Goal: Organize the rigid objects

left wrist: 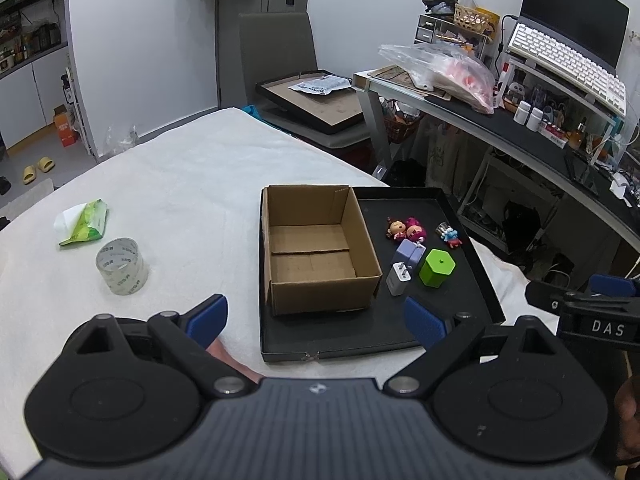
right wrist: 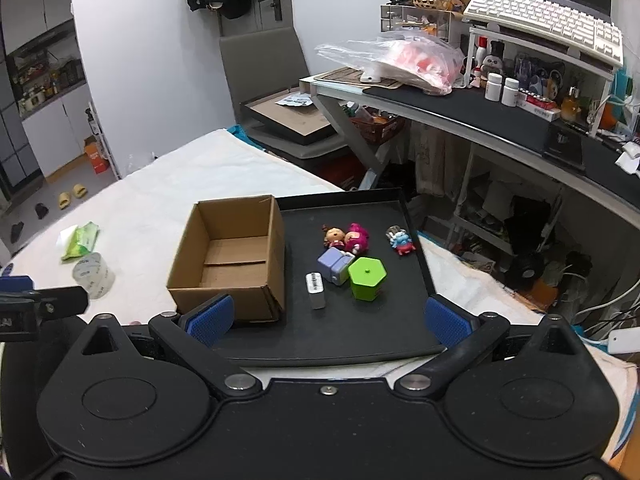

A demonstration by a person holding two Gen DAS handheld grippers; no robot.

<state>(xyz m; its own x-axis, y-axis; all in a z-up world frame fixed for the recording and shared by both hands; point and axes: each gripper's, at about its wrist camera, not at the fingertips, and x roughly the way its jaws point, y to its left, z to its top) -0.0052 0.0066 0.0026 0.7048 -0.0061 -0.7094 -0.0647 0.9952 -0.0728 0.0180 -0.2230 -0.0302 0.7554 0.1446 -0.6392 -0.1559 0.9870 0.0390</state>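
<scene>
Cardboard box empty — toys on tray

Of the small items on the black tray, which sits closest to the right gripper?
The white charger block, lying flat just right of the cardboard box. The green hexagonal container, purple cube and dolls all sit farther back from the right gripper.

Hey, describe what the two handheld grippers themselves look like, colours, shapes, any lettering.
Both are black plastic. The left gripper and right gripper each have two blue ribbed fingertip pads on black linkage arms with silver pivot pins, above two round black discs. The left body is ribbed dark grey with a small emblem. Seen from the left camera, the right gripper's side carries white letters "DAS". No cables or sleeves show.
</scene>
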